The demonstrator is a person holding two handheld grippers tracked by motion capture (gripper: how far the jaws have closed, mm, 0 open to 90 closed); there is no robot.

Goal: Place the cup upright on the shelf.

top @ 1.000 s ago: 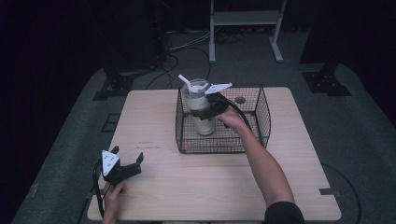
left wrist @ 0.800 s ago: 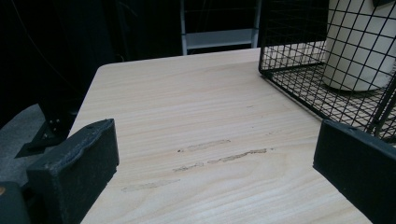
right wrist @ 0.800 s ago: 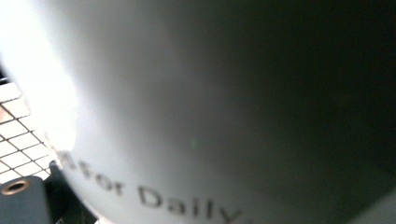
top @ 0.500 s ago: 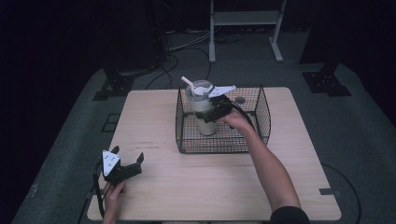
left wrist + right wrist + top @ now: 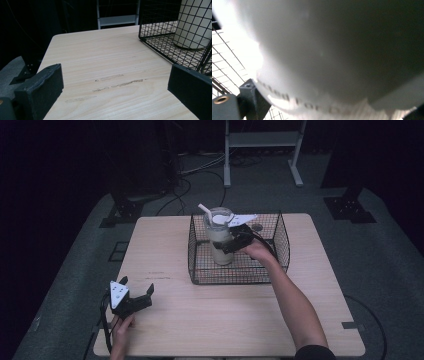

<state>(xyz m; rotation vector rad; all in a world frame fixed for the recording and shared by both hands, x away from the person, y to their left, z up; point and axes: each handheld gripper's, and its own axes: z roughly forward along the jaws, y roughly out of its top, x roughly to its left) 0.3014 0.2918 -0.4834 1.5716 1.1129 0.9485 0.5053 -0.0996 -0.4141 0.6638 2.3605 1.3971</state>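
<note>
A tall pale cup [image 5: 218, 227] with a clear lid and a white straw stands inside a black wire basket [image 5: 235, 275] at the back middle of the wooden table [image 5: 225, 320]. My right gripper [image 5: 226, 244] reaches in over the basket rim and is shut on the cup's side; up close the cup's wall [image 5: 337, 50] sits right against its jaws. My left gripper [image 5: 136, 286] rests open near the front left table edge, well apart from the basket. Between its jaws [image 5: 115, 85] lies bare wood, with the basket [image 5: 160, 40] and the cup [image 5: 192, 22] at the upper right.
A small round object [image 5: 257, 226] lies in the basket's back right corner. Behind the table stand a metal frame [image 5: 260, 140] and loose cables [image 5: 200, 170] on the dark floor. Bare wood stretches left and in front of the basket.
The right gripper has carried the cup slightly to the right and down inside the basket. The left gripper has stayed put.
</note>
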